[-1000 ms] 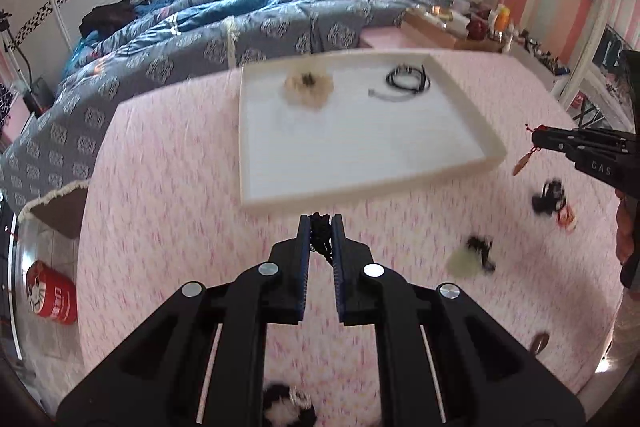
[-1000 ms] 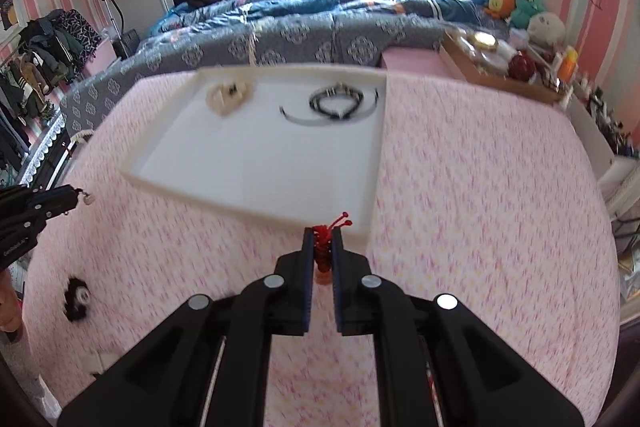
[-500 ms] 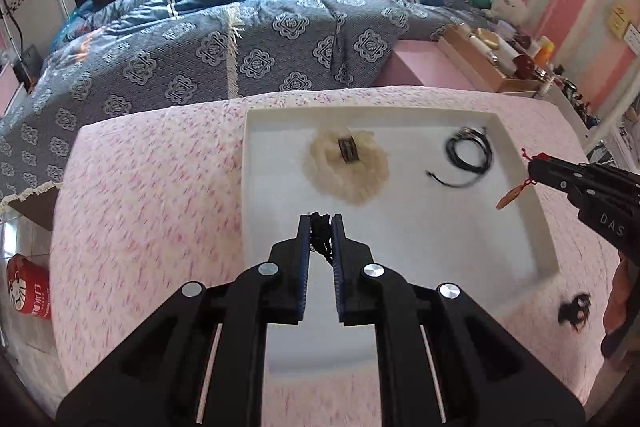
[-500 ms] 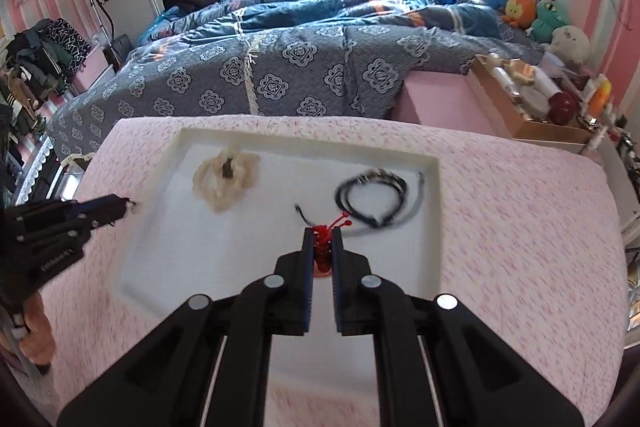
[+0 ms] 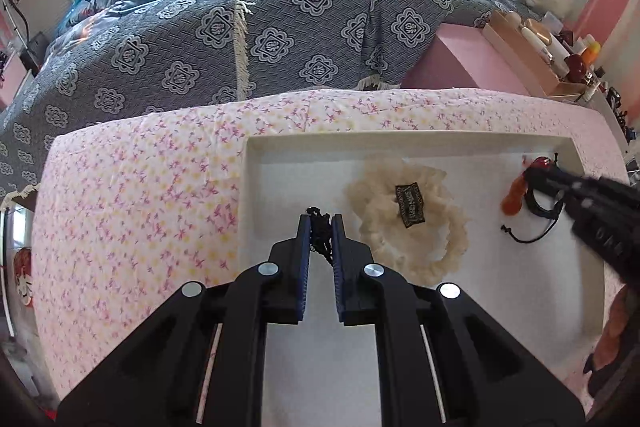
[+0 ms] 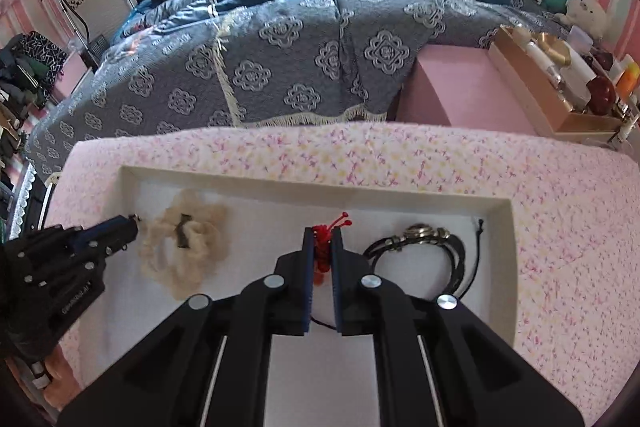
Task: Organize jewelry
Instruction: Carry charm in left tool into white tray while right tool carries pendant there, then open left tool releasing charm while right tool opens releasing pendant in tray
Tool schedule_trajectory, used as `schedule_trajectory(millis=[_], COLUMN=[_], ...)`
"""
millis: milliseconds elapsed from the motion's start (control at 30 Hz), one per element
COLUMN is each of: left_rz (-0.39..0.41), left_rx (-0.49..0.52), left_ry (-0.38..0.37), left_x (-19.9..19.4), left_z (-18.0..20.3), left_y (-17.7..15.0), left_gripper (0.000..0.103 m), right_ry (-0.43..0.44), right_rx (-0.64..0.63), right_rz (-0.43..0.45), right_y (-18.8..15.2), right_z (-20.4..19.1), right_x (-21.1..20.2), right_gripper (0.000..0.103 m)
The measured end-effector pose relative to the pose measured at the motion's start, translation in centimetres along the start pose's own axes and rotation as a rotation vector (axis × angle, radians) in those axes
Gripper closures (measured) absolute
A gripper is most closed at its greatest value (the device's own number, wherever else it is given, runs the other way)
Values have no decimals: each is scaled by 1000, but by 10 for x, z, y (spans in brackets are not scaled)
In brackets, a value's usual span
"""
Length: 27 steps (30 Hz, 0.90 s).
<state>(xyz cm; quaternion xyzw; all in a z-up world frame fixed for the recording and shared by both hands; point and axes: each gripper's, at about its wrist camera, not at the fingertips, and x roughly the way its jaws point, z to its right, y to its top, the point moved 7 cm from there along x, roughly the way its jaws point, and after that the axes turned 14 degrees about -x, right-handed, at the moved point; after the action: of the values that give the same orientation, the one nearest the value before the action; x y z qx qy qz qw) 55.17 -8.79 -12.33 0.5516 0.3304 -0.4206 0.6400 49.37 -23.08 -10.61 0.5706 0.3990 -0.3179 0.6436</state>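
A white tray point(image 5: 256, 187) lies on the pink flowered table; it also shows in the right wrist view point(image 6: 496, 211). My left gripper point(image 5: 320, 223) is shut on a small black chain piece point(image 5: 322, 243), over the tray's left part beside a cream scrunchie point(image 5: 416, 227). My right gripper point(image 6: 323, 239) is shut on a red knotted charm point(image 6: 326, 247) with an orange pendant, low over the tray between the scrunchie point(image 6: 188, 251) and a black bracelet point(image 6: 424, 247). The right gripper point(image 5: 536, 175) also shows in the left wrist view with the orange pendant point(image 5: 514, 197) hanging by the bracelet point(image 5: 540, 211).
A bed with a blue patterned cover point(image 5: 280, 27) stands past the table's far edge. A pink block point(image 6: 460, 87) and a box of bottles point(image 6: 560, 83) stand at the back right. The tray's near half is bare white.
Both grippers have moved forward and down over the tray, each still holding its piece. The scrunchie and bracelet lie closer to the fingers now.
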Motion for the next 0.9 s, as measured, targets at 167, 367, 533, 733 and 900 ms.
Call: schedule_trajectory(millis=[167,367,533,733,900], left_rz=[-18,-35,-18,9,65], left_rx=[-12,-25,-28,-25,-14], left_ry=[-9,-7,11,0,9], left_x=[9,18,12,-14,-49], left_z=[3,4,4,2,-3], left_y=[1,-1,-2,-11,-22], left_gripper=[94,90,58,48,32], right_ry=[-11,-15,0,-2,18], right_rx=[6,2,-3,-5,-13], right_rz=[-34,-27,-34,-1,31], right_y=[-15,-14,-16,-20,-28], right_z=[5,6,6,11,16], right_x=[17,18,18,-1,-34], right_gripper=[95,94,94,61,61])
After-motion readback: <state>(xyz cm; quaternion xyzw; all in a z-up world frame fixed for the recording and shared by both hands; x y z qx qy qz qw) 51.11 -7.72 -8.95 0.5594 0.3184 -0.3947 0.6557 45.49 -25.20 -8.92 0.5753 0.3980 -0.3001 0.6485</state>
